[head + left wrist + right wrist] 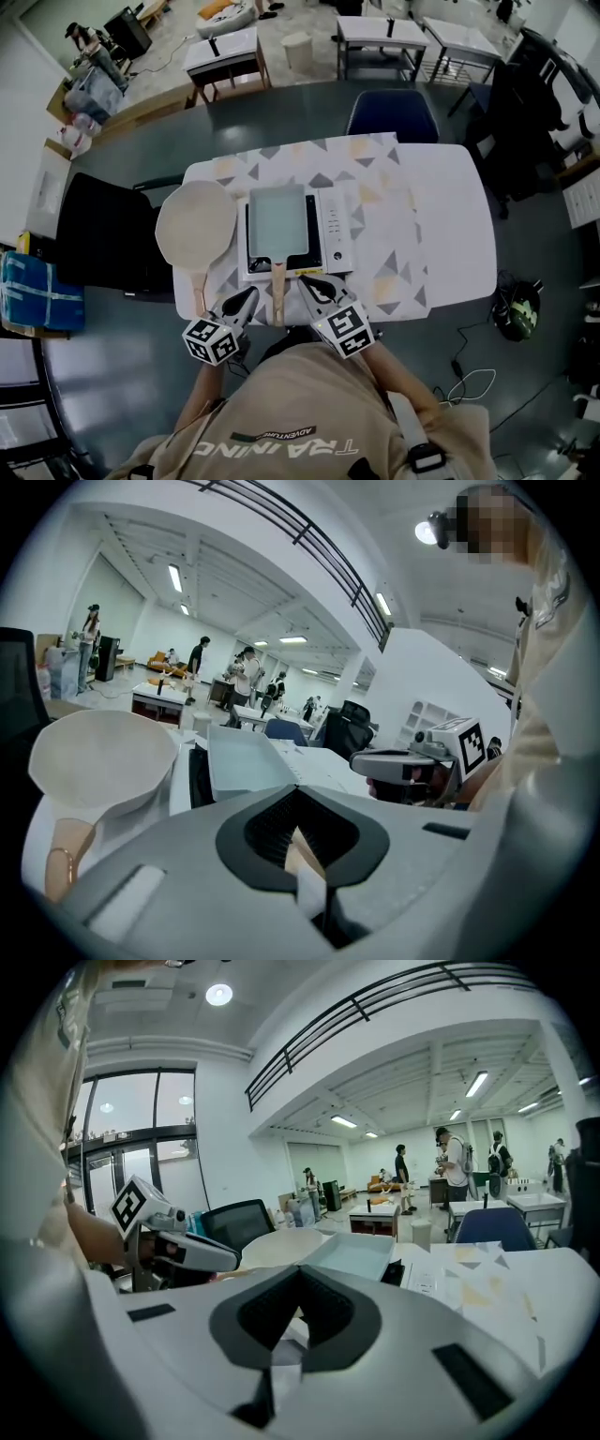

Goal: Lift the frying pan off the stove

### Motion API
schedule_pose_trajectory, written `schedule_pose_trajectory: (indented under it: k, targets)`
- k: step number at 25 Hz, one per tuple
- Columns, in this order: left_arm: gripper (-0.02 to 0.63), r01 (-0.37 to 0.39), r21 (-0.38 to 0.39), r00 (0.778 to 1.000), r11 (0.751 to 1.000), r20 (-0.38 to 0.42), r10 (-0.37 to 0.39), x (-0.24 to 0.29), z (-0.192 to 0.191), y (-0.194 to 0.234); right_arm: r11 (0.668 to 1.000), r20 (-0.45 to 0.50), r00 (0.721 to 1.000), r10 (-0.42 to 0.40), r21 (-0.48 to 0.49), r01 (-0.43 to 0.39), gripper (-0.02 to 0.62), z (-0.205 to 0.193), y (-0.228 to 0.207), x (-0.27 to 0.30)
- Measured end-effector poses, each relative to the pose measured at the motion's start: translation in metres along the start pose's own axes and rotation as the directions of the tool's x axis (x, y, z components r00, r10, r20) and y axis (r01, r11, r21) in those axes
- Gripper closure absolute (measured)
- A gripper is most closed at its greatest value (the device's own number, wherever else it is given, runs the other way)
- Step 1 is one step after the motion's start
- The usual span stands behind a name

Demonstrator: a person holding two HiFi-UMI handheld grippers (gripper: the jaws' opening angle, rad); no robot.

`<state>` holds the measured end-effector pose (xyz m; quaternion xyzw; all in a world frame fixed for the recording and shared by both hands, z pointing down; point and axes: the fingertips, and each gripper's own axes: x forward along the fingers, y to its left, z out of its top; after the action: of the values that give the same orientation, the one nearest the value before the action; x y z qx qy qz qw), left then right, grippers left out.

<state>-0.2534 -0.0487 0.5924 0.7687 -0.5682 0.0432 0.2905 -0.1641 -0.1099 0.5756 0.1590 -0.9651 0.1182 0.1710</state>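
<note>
Jaws are pressing shut on nothing on both left gripper (251, 294) and right gripper (306, 282), flanking the frying pan (277, 223) handle (278, 292), probably lining up to lift it off the stove (338, 225).

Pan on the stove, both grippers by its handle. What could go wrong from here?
1. The left hand-held gripper and right hand-held gripper are both shut, flanking the handle of the frying pan; moving in like this could shove it across the stove.
2. The round pan sits close on the left, so the left one may bump it.
</note>
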Motion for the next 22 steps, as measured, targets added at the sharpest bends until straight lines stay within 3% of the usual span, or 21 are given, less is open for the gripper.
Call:
schedule_pose_trajectory:
  k: [4, 7, 11, 12, 17, 20, 22]
  targets:
    - [0.606, 0.03, -0.093, 0.994, 0.995, -0.097, -0.04, 0.016, -0.015, 0.013, 0.998, 0.02, 0.998, -0.057, -0.009, 0.057, 0.599, 0.011, -0.004, 0.001]
    - [0.606, 0.059, -0.26, 0.986, 0.964, -0.134, -0.097, 0.024, -0.027, 0.021, 0.995, 0.007, 0.995, -0.104, 0.013, 0.104, 0.599, 0.011, -0.008, -0.002]
    - [0.606, 0.128, -0.536, 0.97, 0.835, -0.109, -0.219, 0.032, -0.033, 0.022, 0.986, 0.0, 0.986, -0.165, 0.032, 0.164, 0.599, 0.007, -0.008, -0.005]
    - [0.606, 0.142, -0.569, 0.964, 0.81, -0.108, -0.245, 0.034, -0.034, 0.02, 0.983, -0.002, 0.984, -0.181, 0.041, 0.181, 0.599, 0.005, -0.008, -0.006]
    - [0.582, 0.199, -0.649, 0.928, 0.734, -0.115, -0.354, 0.047, -0.033, 0.018, 0.968, -0.015, 0.97, -0.241, 0.072, 0.242, 0.599, -0.002, -0.004, -0.009]
    - [0.529, 0.204, -0.739, 0.903, 0.642, -0.112, -0.416, 0.051, -0.032, 0.009, 0.962, -0.029, 0.965, -0.262, 0.076, 0.264, 0.6, -0.007, -0.003, -0.011]
    - [0.505, 0.197, -0.776, 0.891, 0.6, -0.113, -0.44, 0.055, -0.036, 0.01, 0.958, -0.035, 0.961, -0.273, 0.078, 0.275, 0.599, -0.009, -0.004, -0.013]
